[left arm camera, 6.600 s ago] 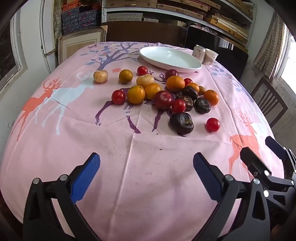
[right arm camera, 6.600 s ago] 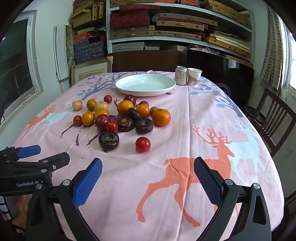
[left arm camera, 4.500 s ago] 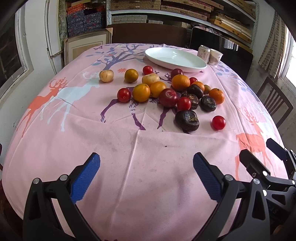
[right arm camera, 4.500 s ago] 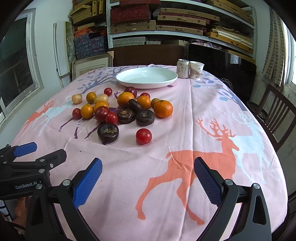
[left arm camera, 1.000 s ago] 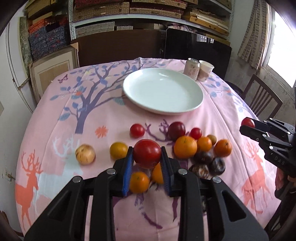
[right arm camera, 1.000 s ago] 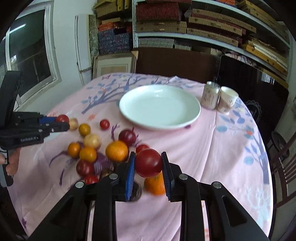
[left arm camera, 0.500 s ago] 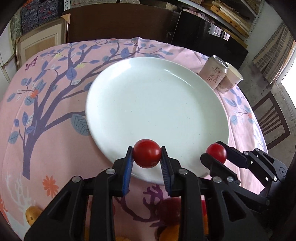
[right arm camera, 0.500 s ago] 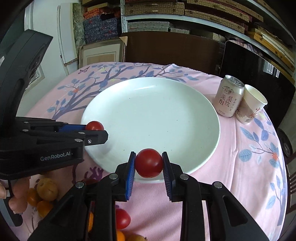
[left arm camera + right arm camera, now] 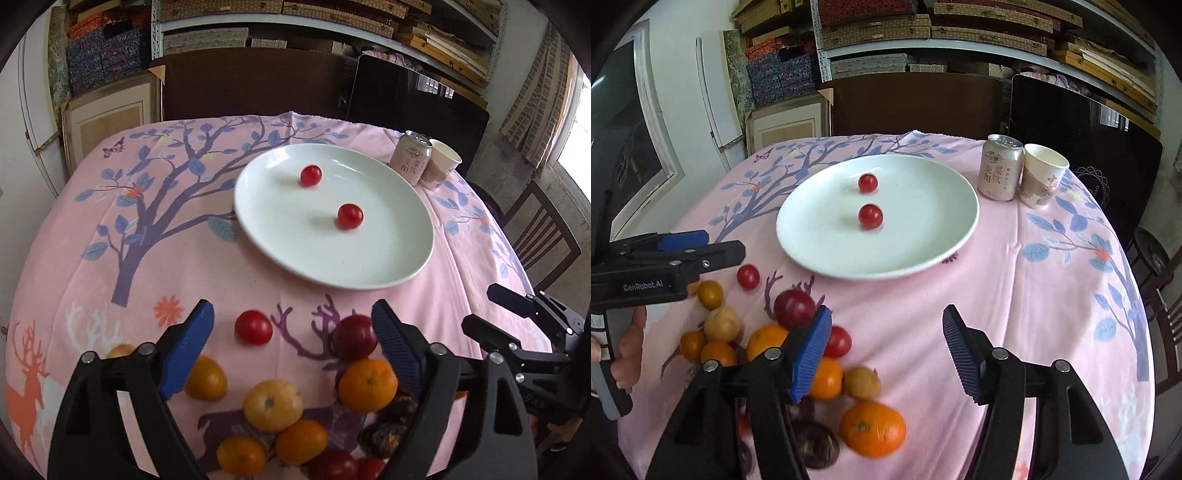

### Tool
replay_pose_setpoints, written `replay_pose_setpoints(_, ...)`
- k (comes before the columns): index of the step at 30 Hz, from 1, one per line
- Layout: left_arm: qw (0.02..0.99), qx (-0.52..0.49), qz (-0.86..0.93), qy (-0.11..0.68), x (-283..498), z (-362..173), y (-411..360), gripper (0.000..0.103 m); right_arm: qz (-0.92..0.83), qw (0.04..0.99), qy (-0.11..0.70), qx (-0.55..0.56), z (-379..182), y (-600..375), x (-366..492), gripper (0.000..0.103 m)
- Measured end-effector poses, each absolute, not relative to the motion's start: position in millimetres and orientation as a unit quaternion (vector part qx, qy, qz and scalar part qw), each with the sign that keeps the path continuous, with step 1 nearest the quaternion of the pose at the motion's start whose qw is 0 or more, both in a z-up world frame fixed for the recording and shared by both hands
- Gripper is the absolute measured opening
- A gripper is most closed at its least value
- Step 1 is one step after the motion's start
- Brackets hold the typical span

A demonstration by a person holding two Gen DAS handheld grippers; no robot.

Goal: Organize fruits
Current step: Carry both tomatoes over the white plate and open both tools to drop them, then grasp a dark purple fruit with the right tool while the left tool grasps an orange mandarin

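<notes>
Two red tomatoes, one further back (image 9: 310, 175) (image 9: 868, 183) and one nearer (image 9: 349, 216) (image 9: 870, 216), lie in the white plate (image 9: 369, 273) (image 9: 905, 258). My left gripper (image 9: 291, 347) is open and empty above the loose fruit pile: a red tomato (image 9: 253, 327), a dark red plum (image 9: 354, 337), oranges (image 9: 367, 385) and yellow fruit (image 9: 272, 405). My right gripper (image 9: 884, 349) is open and empty, right of the same pile (image 9: 764, 332). An orange (image 9: 872, 429) lies near its left finger.
A drink can (image 9: 1000, 168) and a paper cup (image 9: 1042, 175) stand right of the plate. A chair (image 9: 539, 236) is at the table's right edge. Shelves and a dark cabinet are behind the table. The other gripper shows in each view's side (image 9: 668, 258) (image 9: 524, 332).
Both grippers opened and let their red tomatoes go into the plate, then drew back toward the near fruit pile.
</notes>
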State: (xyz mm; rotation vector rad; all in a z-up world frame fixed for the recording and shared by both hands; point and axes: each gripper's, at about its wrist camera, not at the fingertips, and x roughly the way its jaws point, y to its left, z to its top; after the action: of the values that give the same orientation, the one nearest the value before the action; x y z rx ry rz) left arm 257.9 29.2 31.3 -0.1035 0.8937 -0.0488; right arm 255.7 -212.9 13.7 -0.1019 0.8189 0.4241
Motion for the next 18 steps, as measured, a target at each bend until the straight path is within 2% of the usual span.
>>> replay_pose_setpoints(10, 0.901, -0.022, -0.016, 0.434, 166.3, 6.2, 37.5, 0.088, 0.219, 0.878, 0.417, -0.084, -17.4, -221.7, 170.4, 0.065)
replay_pose_setpoints(18, 0.903, -0.017, 0.015, 0.428, 148.8, -13.8, 53.0, 0.091, 0.220, 0.861, 0.446, -0.104, -43.1, -198.5, 164.8, 0.065)
